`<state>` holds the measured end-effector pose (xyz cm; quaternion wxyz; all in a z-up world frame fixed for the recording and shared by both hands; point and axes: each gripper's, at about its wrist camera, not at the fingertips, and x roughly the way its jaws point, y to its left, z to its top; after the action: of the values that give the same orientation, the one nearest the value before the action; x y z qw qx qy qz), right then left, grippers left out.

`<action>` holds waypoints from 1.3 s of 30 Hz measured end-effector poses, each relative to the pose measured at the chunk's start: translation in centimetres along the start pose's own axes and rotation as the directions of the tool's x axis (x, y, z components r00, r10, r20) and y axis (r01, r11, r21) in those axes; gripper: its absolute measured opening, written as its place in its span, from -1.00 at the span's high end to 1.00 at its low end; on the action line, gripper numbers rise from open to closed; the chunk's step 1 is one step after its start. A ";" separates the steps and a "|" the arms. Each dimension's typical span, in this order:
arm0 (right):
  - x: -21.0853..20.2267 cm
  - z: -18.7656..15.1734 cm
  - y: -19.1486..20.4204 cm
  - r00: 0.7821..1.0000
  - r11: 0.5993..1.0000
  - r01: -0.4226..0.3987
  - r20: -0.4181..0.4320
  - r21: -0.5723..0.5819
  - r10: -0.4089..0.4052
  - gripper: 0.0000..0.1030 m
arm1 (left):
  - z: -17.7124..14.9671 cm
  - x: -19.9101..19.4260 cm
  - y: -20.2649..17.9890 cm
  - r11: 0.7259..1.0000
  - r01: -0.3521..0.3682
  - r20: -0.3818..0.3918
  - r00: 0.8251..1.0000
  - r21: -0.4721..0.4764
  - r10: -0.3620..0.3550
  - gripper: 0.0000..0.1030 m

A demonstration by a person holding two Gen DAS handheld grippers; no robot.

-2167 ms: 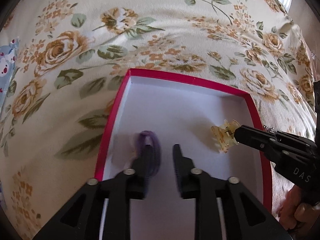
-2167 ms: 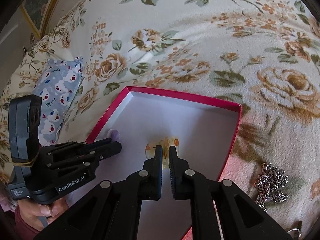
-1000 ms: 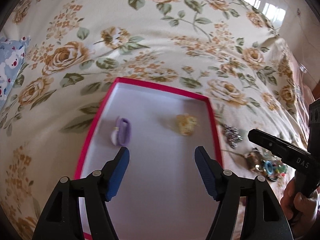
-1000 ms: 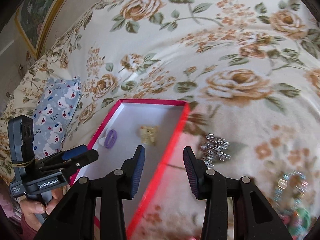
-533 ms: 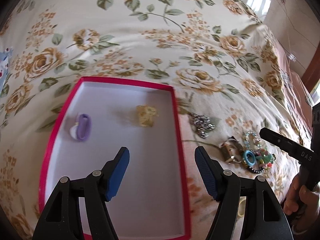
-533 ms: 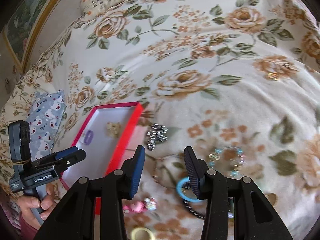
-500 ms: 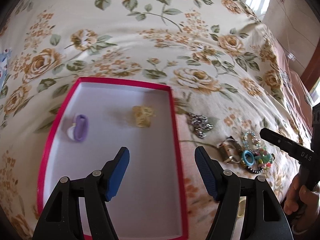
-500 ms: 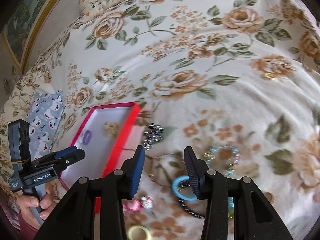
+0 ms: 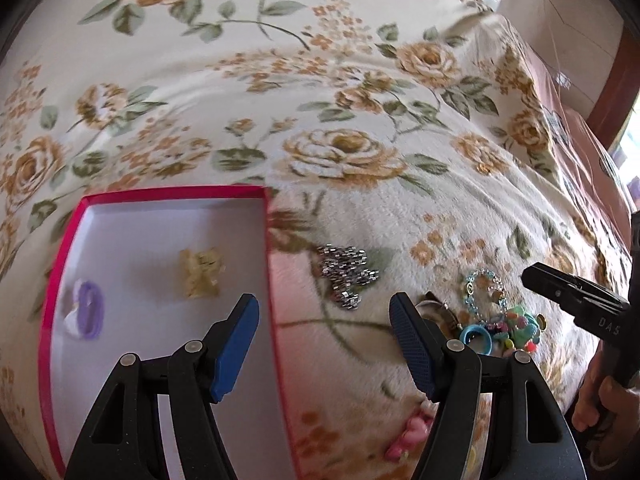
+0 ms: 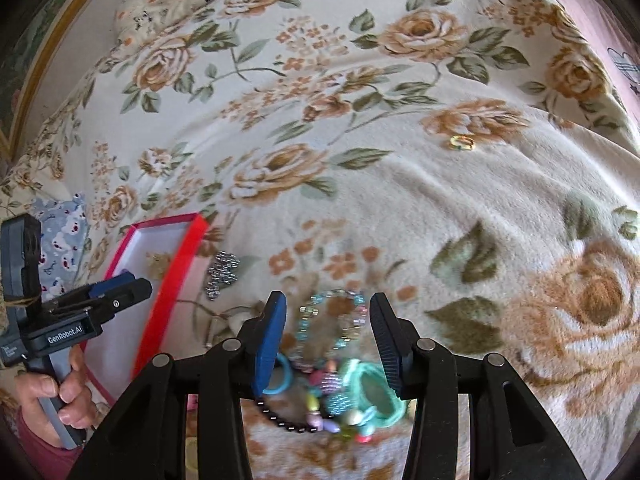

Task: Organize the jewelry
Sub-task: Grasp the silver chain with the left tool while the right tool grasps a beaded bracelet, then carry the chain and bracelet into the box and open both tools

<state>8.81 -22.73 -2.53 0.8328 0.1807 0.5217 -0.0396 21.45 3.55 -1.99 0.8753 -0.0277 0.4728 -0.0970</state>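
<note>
You are working in a home bedroom: a rose-print fleece blanket point(image 10: 400, 184) covers the bed, a bear-print pillow point(image 10: 60, 248) lies at its edge, a framed picture point(image 10: 36, 36) hangs behind

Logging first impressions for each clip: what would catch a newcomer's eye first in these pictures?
Probably the bright tangle of beaded bracelets and rings heaped on the floral blanket, right under the open right gripper. Next, the red-rimmed box to the left, its white inside holding a purple hair tie and a yellowish claw clip. A silver chain lies on the blanket just outside the box, ahead of the open left gripper.
</note>
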 end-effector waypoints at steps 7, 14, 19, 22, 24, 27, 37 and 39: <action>2.4 -0.1 -0.6 0.997 0.999 0.042 -0.071 -0.030 -0.044 0.12 | 2.0 3.9 -1.2 0.999 0.008 -0.043 0.999 0.035 -0.007 -0.31; 4.4 -0.3 -0.1 0.990 0.992 0.072 -0.117 -0.101 -0.084 0.11 | 3.1 8.1 -2.5 0.995 -0.023 -0.102 0.994 0.098 0.033 -0.27; 5.2 -0.9 0.7 0.983 0.976 0.125 -0.110 -0.176 -0.146 0.26 | 2.9 11.3 -2.9 0.992 -0.022 -0.177 0.983 0.126 0.045 0.15; 5.2 -0.8 0.8 0.979 0.966 0.166 -0.087 -0.197 -0.186 0.69 | 3.1 11.6 -3.3 0.988 -0.015 -0.168 0.985 0.155 0.041 0.45; 5.2 -0.8 0.6 0.979 0.967 0.168 -0.078 -0.190 -0.186 0.72 | 3.2 11.7 -3.5 0.987 -0.002 -0.166 0.986 0.159 0.028 0.73; 5.1 -0.6 0.4 0.983 0.971 0.156 -0.072 -0.178 -0.171 0.72 | 3.2 11.5 -3.3 0.989 0.022 -0.147 0.989 0.147 0.000 0.79; 1.8 0.7 1.5 0.995 0.985 0.097 0.011 -0.142 -0.097 0.86 | 2.4 6.4 -2.2 0.990 0.080 -0.060 0.996 0.119 -0.073 0.80; 1.0 1.0 2.1 0.997 0.987 0.080 0.029 -0.142 -0.077 0.87 | 2.2 4.9 -2.0 0.990 0.082 -0.036 0.996 0.117 -0.079 0.80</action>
<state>10.61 -21.00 -2.53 0.8475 0.0992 0.5202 -0.0367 25.64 0.50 -4.56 0.8634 0.0066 0.4782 -0.1606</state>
